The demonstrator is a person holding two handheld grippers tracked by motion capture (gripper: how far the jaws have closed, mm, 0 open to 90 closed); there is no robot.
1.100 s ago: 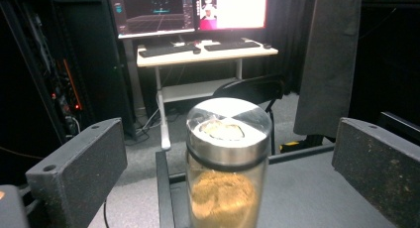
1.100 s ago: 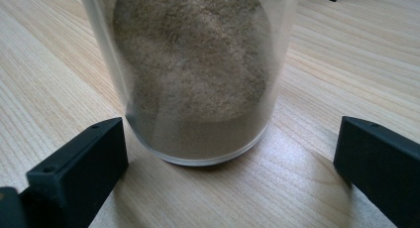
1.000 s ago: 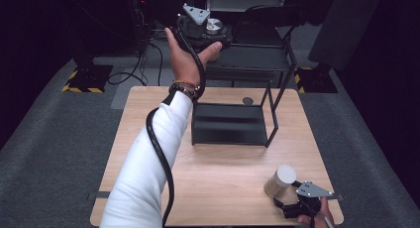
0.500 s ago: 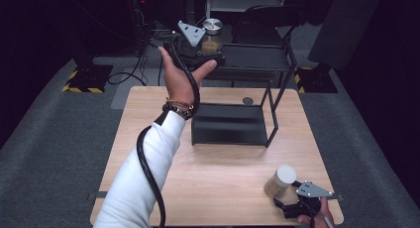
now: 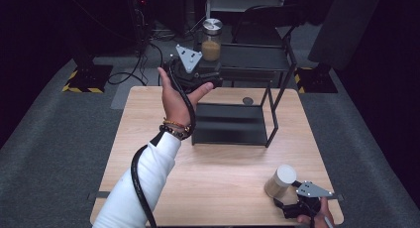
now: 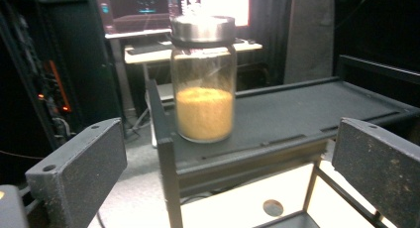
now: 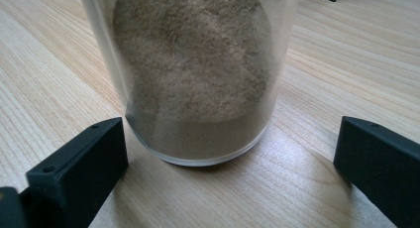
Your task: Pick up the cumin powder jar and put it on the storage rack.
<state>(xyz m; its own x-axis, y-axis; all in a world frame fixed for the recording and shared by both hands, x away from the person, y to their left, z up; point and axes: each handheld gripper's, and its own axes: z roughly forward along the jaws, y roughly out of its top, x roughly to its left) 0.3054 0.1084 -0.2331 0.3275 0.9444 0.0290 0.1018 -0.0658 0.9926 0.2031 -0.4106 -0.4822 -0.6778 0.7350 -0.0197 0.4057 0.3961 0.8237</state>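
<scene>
A glass jar (image 5: 211,43) with a metal lid, part full of orange-yellow grains, stands at the left corner of the black rack's top shelf (image 5: 255,58). My left gripper (image 5: 207,78) is held just short of it and lower, open and empty. In the left gripper view the jar (image 6: 204,84) stands upright beyond the jaws, and the left gripper (image 6: 228,173) touches nothing. A second jar (image 5: 280,181) with a white lid, holding brown powder, stands near the table's front right. My right gripper (image 5: 285,199) is open behind it. Up close, this jar (image 7: 193,74) sits just ahead of the open right gripper (image 7: 228,173).
The black wire-frame rack has a lower shelf (image 5: 228,124) resting on the wooden table (image 5: 218,183). A small round hole (image 5: 247,100) marks the tabletop behind it. Dark equipment and cables lie on the floor beyond the far edge.
My left gripper has drawn back and down from the jar on the top shelf, which stays standing there. The right gripper and its jar have not moved.
</scene>
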